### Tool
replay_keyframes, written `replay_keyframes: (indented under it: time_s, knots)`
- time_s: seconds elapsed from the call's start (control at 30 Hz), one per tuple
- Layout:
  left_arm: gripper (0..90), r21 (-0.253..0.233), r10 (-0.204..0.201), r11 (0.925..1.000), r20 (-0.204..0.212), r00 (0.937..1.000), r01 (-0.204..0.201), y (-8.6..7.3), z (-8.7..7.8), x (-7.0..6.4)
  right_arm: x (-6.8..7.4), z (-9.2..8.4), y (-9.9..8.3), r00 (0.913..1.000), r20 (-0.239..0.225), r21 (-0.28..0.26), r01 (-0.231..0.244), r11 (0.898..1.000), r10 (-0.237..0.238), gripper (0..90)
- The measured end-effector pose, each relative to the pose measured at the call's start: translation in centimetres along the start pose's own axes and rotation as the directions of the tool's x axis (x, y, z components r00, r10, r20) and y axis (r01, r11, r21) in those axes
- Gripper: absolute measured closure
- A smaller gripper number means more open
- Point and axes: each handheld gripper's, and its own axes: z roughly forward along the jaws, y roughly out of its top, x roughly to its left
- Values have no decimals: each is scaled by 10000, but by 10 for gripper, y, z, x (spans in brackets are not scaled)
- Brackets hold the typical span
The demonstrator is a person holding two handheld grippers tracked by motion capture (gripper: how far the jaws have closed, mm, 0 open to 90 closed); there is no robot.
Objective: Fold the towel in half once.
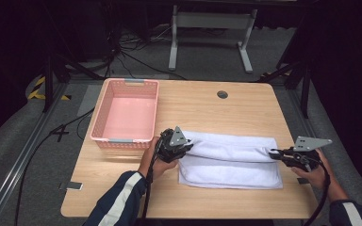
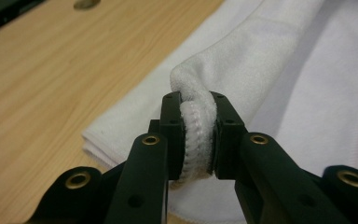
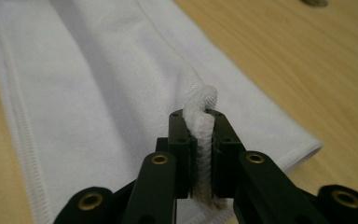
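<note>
High view: a white towel (image 1: 231,160) lies folded lengthwise on the wooden surface (image 1: 202,108), near the person's edge, its long axis running left to right. Left claw (image 1: 185,149) sits at the towel's left end, right claw (image 1: 274,152) at its right end; a hand backs each one, dark sleeves with a pale stripe coming in from the bottom. Between the two claws the upper layer of the towel is raised into a long ridge, with the lower layer flat on the surface beneath it. A pink basket (image 1: 104,113) stands on the far left part of the surface, just beyond the left hand (image 1: 154,162), apart from the towel. A small round grommet (image 1: 222,94) is set in the wood at the far side. Left gripper view: the left claw (image 2: 198,140) pinches a bunched, stitched hem of the towel (image 2: 261,70) tight between its jaws, cloth bulging above them. Right gripper view: the right claw (image 3: 203,154) likewise clamps a thick fold of towel (image 3: 98,84) edge, which stands upright between the jaws; the rest of the cloth stretches away flat on the wood.
</note>
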Motion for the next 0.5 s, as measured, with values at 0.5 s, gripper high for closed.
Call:
replay_keyframes:
  time_s: [0.5]
  knots:
    - [520,1905,812,9760,1301,9882,-1053,-46,-17,-43,42,-21,-34,9818,-1612,1442,1243,9817,-1006,652]
